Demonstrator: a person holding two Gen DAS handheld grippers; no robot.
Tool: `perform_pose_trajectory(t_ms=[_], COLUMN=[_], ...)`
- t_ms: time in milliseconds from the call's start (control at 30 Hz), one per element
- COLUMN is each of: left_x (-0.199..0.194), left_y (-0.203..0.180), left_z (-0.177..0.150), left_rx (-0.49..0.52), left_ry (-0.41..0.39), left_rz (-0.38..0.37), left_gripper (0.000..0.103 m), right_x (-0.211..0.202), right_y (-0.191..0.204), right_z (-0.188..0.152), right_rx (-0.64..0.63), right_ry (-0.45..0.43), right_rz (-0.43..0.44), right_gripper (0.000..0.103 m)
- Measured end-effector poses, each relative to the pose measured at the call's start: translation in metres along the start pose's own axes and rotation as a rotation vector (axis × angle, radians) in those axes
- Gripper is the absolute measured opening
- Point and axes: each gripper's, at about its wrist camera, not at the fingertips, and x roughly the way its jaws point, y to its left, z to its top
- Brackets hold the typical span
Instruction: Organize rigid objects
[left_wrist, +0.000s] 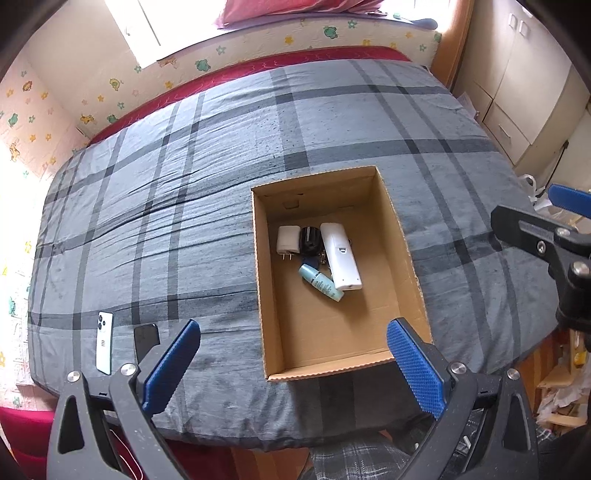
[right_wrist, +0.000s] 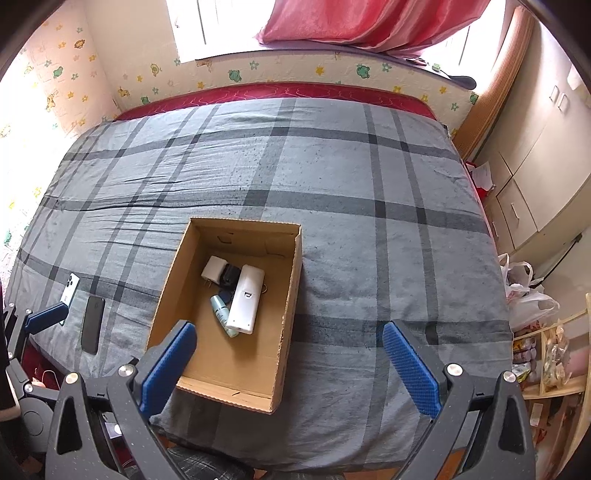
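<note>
Blue pads on my left gripper (left_wrist: 293, 363) are spread wide and hold nothing; my right gripper (right_wrist: 288, 369) gapes the same way, empty. Both hover over the grey plaid bedcover (left_wrist: 184, 184). Just ahead of the left one sits the cardboard box (left_wrist: 402, 236), holding a white remote (left_wrist: 340, 256), a pale bottle (left_wrist: 320, 283), a white plug (left_wrist: 288, 240) and a black lump (left_wrist: 309, 242). Off to the left lie a white phone (left_wrist: 104, 341) and a black phone (right_wrist: 92, 323).
</note>
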Motion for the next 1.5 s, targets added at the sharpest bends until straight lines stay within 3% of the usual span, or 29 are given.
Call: perform_pose_trajectory(t_ms=[1500], left_x=[0.0013], left_y=[-0.0095], left_z=[0.0028], left_rx=[0.009], left_ry=[0.006], left_rz=[0.027], left_gripper=[0.103], right_x=[-0.0001], right_y=[-0.0033], right_z=[0.0004], right_rx=[-0.009], right_ry=[0.006], right_rz=[0.016], right_gripper=[0.103])
